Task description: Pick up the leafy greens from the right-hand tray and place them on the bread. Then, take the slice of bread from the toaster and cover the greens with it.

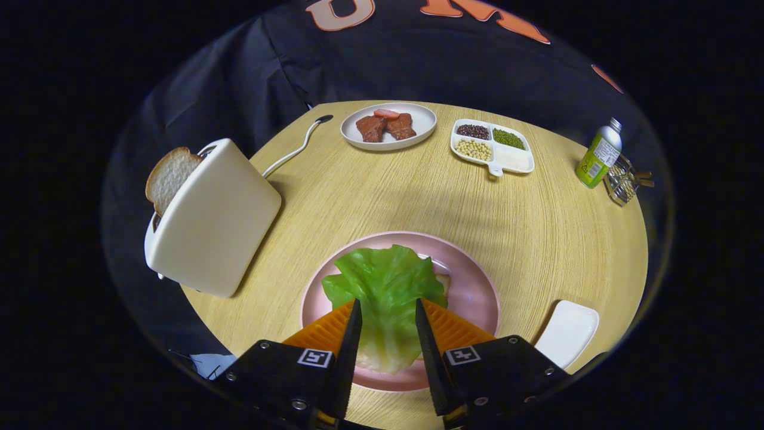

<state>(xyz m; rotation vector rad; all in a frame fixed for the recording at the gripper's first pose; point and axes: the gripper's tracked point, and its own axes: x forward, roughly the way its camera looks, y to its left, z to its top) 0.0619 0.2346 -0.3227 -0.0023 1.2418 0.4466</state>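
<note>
We are taking the pink plate (477, 286) as our landmark. The leafy greens (385, 286) are lying on that plate, draped over the bread (443, 282), of which only a pale corner is peeking out at the leaf's right edge; we are judging the first half of the task as essentially done, since the leaf is already covering the slice it was meant for. The claw (387, 307) is hovering low over the near side of the plate with its fingers spread, one on either side of the leaf's pale stem, and we are not seeing either finger pressing on it, so we are reading this as a release, not a hold. The spread is probably there to let the leaf settle flat without being dragged. The white tray (568, 331) just right of the plate is sitting bare, which fits the greens having come from it. Left of the plate and slightly beyond it, the toaster (212, 218) is standing on the counter (358, 191) with the slice of bread (170, 176) jutting up from its slot, exposed enough for gripping by its edge. Well beyond the plate, a white dish of meat (388, 126) and a divided bean dish (493, 146) are sitting untouched, playing no part here.
</note>
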